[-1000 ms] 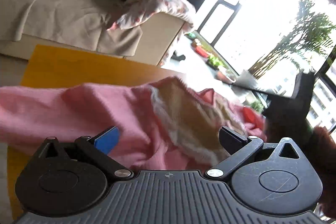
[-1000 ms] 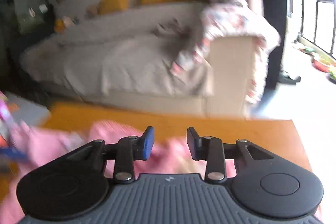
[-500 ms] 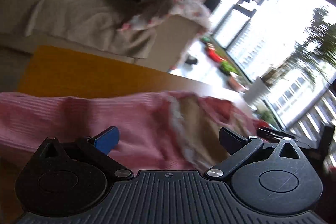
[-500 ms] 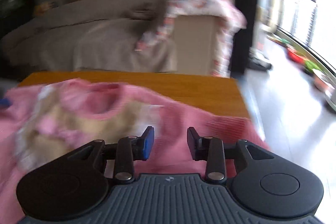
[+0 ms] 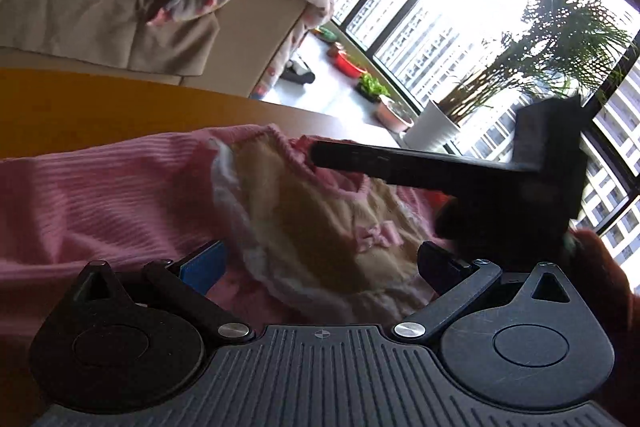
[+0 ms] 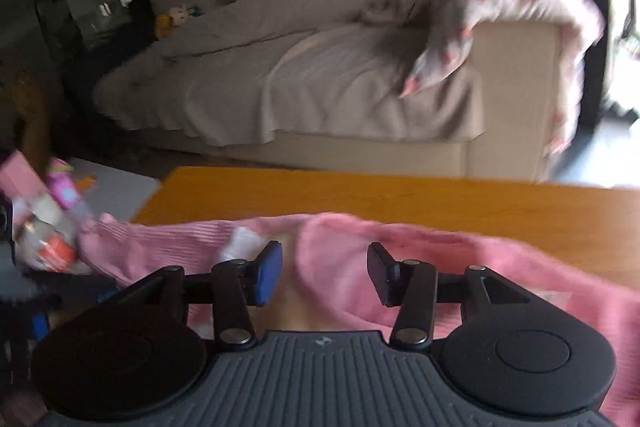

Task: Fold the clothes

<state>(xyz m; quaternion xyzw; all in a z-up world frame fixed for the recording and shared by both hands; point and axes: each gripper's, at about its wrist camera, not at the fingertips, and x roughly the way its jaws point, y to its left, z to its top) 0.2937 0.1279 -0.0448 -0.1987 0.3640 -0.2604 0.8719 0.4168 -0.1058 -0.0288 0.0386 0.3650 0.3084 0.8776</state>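
A pink ribbed garment [image 5: 104, 195] lies spread on the orange wooden table [image 5: 80, 107]. Its tan front panel [image 5: 320, 227] has white lace trim and a small pink bow. My left gripper [image 5: 320, 263] hovers low over that panel, open wide, with nothing pinched. In the left wrist view my right gripper [image 5: 400, 167] shows as a dark bar reaching over the collar. In the right wrist view the right gripper [image 6: 324, 273] hangs over a pink fold [image 6: 360, 259]. Its jaws are opening; fabric shows through the gap, and the pads do not press on it.
A beige covered sofa [image 6: 320, 87] with yellow cushions stands beyond the table, a floral blanket [image 6: 500, 7] over its armrest. Toys and boxes [image 6: 48, 219] crowd the table's left end. Potted plants [image 5: 440, 123] line the bright windows on the right.
The right wrist view swung right, then back left, and the right jaws stand wider apart. In the left wrist view the right gripper now reaches in over the collar.
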